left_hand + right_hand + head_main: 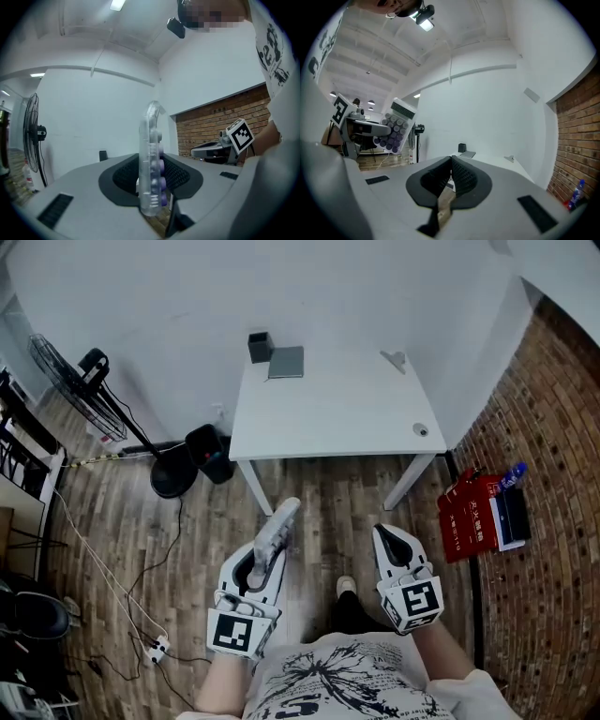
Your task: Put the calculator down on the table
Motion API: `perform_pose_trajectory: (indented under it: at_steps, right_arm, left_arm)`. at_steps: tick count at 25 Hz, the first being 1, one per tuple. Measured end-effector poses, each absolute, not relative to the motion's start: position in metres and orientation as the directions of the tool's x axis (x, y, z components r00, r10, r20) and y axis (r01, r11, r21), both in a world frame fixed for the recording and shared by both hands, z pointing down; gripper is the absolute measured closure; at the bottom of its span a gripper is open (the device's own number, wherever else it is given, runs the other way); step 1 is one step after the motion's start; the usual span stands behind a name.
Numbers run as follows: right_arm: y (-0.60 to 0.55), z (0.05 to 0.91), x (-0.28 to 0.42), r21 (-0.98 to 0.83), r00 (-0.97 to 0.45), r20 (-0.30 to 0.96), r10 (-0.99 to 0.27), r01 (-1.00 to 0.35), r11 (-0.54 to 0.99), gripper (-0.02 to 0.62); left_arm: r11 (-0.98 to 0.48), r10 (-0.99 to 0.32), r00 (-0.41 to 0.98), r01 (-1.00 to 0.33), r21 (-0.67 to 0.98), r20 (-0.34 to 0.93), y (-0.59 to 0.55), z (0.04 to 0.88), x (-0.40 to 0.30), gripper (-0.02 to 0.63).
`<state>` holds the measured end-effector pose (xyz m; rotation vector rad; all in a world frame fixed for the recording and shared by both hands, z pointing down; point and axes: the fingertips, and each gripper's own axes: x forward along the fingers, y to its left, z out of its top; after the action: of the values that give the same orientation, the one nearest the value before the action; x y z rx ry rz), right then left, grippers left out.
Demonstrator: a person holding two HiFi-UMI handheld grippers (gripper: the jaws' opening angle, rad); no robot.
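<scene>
The calculator (151,159) (clear body, purple keys) stands edge-on, pinched between the left gripper's (265,568) jaws, its far end sticking out past their tips. To that gripper's right, the right gripper (387,535) is pressed together on nothing. The white table (337,418) lies ahead of both grippers, well apart.

We see a white wall (187,287) behind 1 white table (337,418), and a wood-plank floor (187,549) running beneath it. At the right we find a brick wall (553,409), with a red box (469,515) and a blue-capped bottle (512,474) at its foot. At the left stands 1 black fan (70,376), with a black bin (208,451) near the table's left leg. Cables (103,577) trail to a power strip (157,648). At the table's far edge we note a dark holder (260,346) just beside a grey pad (286,362). A ceiling light (117,4) glows overhead.
</scene>
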<state>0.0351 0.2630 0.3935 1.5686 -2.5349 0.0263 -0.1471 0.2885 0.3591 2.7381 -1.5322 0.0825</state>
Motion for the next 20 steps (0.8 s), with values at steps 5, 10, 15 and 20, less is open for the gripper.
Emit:
perform_pose_trajectory:
  at_steps: [5,10,15,20]
  right_arm:
    - [0.167,0.389,0.071,0.073,-0.475,0.153,-0.866,-0.869,0.49,0.581]
    - [0.081,0.381,0.105,0.085,-0.512,0.146,-0.847,-0.846,0.526,0.58]
    - [0.018,0.387,0.132,0.065,-0.524,0.157,-0.837,-0.841,0.538,0.58]
    - [-0.034,0.399,0.141,0.051,-0.527,0.183,-0.83,-0.838,0.543,0.581]
  left_arm:
    - [-0.493,-0.869,0.491,-0.869,-0.034,0.054,0.203,0.353,-0.109,0.463]
    - [-0.465,-0.885,0.461,-0.885,-0.041,0.068,0.121,0.353,-0.075,0.463]
    - [-0.459,-0.886,0.456,-0.888,-0.022,0.085,0.062,0.361,-0.045,0.463]
    - [-0.483,-0.868,0.478,-0.876,-0.001,0.134,0.007,0.378,-0.029,0.463]
